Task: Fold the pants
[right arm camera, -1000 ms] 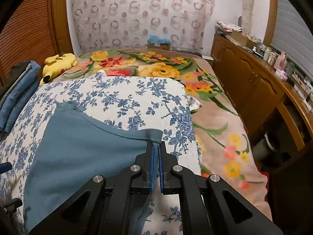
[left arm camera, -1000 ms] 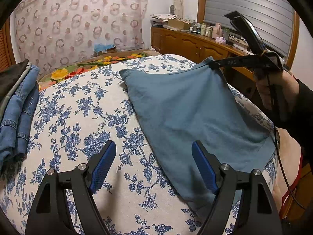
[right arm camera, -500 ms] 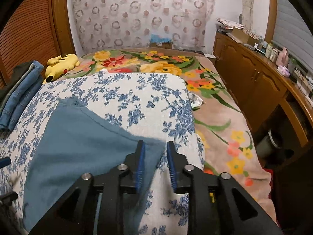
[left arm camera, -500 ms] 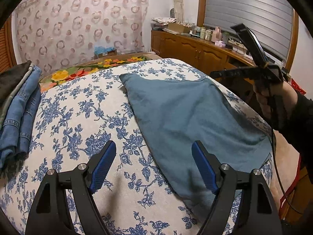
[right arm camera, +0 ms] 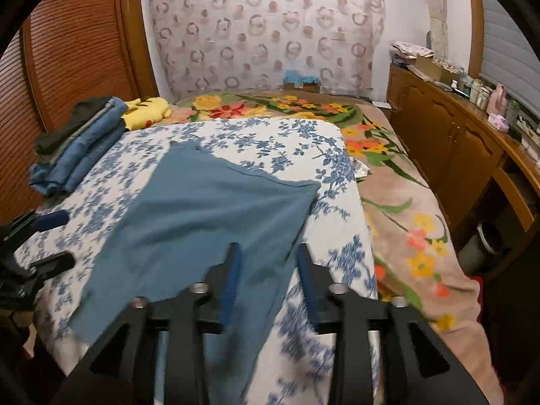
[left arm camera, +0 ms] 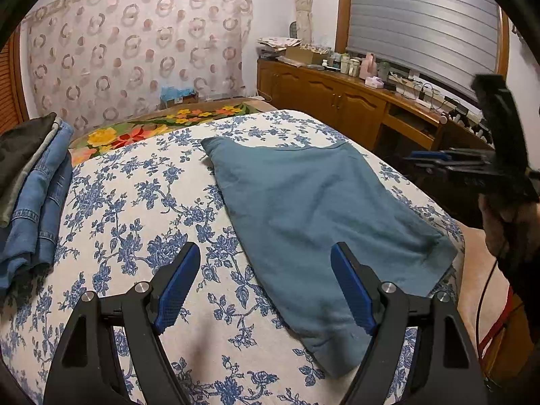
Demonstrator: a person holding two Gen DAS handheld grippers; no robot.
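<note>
Blue-grey pants [left arm camera: 314, 209] lying flat on a white cloth with blue flowers [left arm camera: 135, 209], spread over the bed. One folded edge pointing to the far wall, the wide part near the bed's side edge. No wrinkles to speak of, just a soft bump at the near end.

Left tool [left arm camera: 266, 283] low over the cloth, fingers spread wide, nothing between them. Its right blue pad [left arm camera: 351, 290] just above the near end of the pants; touching or not, hard to tell. Its left pad [left arm camera: 175, 287] over bare flowered cloth.

Right tool [right arm camera: 266, 280] held in a hand [left arm camera: 506, 222] off the bed's side edge, blurry in its own view. Fingers partly spread, just been opening, with no cloth pinched. Seen through the gap, the pants lying below on the bed.

Stack of folded jeans [left arm camera: 37, 195] at the left side of the bed, well apart from the pants. Yellow soft toy [right arm camera: 148, 109] just behind that stack. Bright flower blanket [right arm camera: 398, 202] under the white cloth, showing at the far end and down the right side. Brown wooden cupboard [left arm camera: 337, 98] along the wall, with small bottles and boxes on top. Ring-patterned curtain [left arm camera: 135, 54] on the far wall.
</note>
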